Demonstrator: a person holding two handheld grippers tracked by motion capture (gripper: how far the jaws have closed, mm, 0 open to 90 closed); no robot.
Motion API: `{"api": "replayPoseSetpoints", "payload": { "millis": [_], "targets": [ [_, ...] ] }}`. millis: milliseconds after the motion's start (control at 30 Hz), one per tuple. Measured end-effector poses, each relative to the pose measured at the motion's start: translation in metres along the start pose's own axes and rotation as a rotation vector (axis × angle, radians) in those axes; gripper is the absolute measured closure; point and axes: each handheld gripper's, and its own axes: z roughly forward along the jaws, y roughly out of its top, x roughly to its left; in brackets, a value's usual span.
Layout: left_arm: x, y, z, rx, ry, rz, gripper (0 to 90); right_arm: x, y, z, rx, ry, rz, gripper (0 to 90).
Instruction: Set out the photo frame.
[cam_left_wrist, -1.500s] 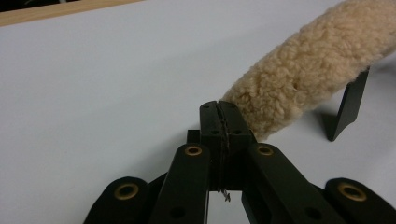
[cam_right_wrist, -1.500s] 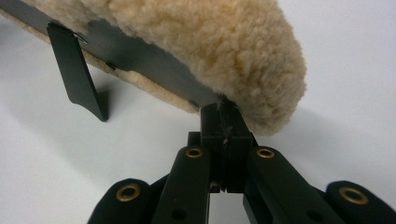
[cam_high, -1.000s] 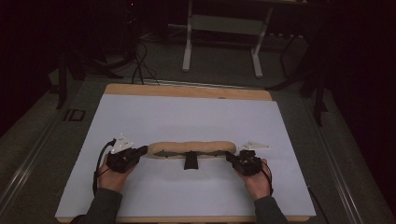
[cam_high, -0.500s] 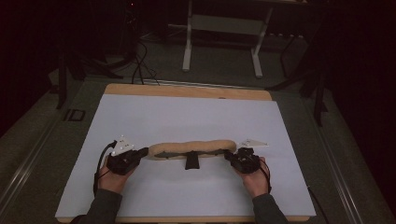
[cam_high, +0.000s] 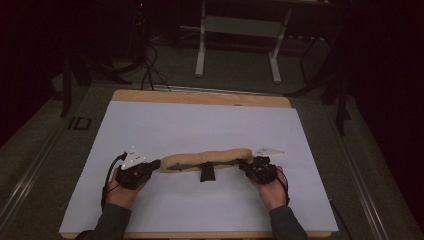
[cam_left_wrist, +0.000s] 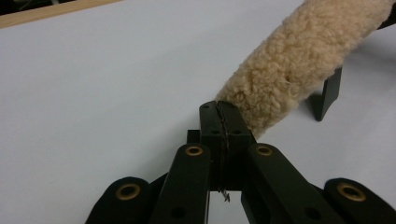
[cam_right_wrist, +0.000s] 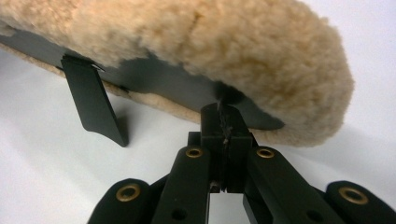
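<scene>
My left gripper (cam_high: 150, 167) and right gripper (cam_high: 246, 166) each stay clamped on one end of the tan fleece pad (cam_high: 207, 157), stretched between them above the white table sheet (cam_high: 200, 125). Compared with a second ago, nothing has visibly shifted; its black strap (cam_high: 206, 173) hangs mid-length.

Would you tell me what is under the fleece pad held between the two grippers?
Under the fleece pad a dark lining shows, and a black strap tab hangs to the white sheet. The pad's inside is covered.
</scene>
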Motion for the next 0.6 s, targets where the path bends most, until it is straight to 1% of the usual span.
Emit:
{"api": "replayPoseSetpoints", "payload": {
  "millis": [267, 500, 600],
  "targets": [
    [-0.008, -0.001, -0.001, 0.001, -0.013, 0.022, 90.0, 0.002, 0.005, 0.001, 0.009, -0.003, -0.013, 89.5],
    [-0.017, -0.001, -0.001, 0.002, -0.032, 0.040, 90.0, 0.005, 0.010, 0.006, 0.031, -0.017, -0.046, 89.5],
    [-0.020, -0.001, -0.001, 0.004, -0.038, 0.054, 90.0, 0.005, 0.012, 0.007, 0.037, -0.023, -0.049, 89.5]
  ]
}}
